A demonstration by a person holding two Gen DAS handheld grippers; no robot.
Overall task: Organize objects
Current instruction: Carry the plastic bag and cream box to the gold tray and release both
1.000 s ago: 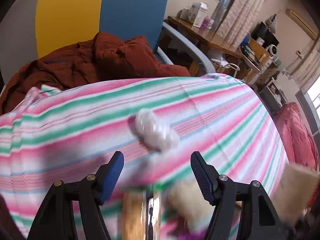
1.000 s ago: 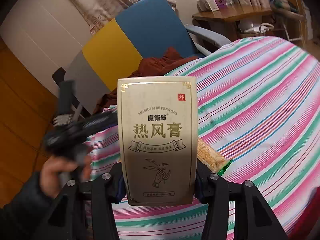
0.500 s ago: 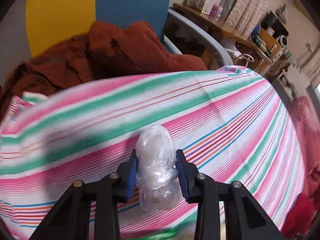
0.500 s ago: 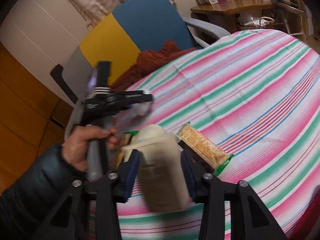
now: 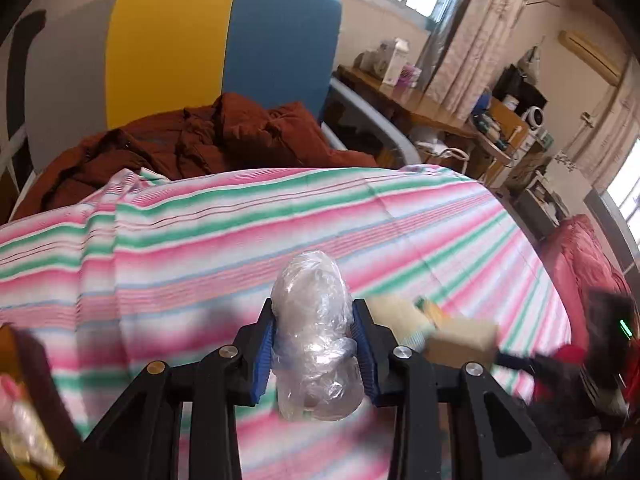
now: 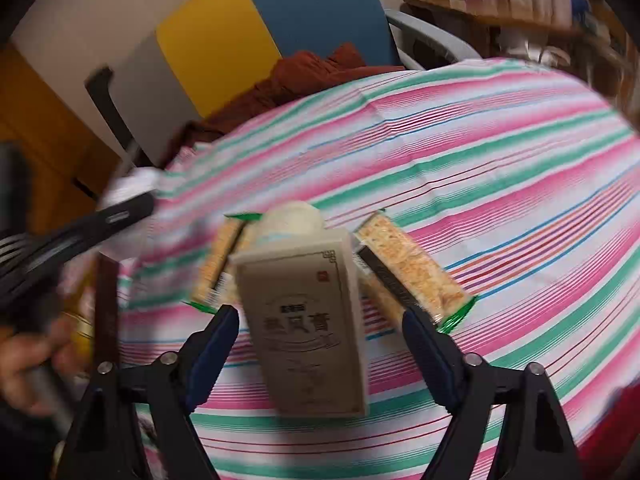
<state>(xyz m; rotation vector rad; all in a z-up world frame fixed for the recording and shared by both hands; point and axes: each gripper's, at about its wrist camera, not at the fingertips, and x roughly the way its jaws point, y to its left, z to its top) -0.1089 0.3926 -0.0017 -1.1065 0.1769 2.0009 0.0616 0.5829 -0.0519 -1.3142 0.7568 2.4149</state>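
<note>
L gripper (image 5: 314,342) pinches a clear plastic wad (image 5: 314,332) above the near striped cloth (image 5: 240,232), prob. for sorting, while R gripper (image 6: 320,320), fingers spread w/ a gap each side, has the beige box (image 6: 306,324) lying between two snack bars (image 6: 412,268).

Black grippers (image 5: 314,354), blue pads (image 5: 262,354), seemingly silver screws.
</note>
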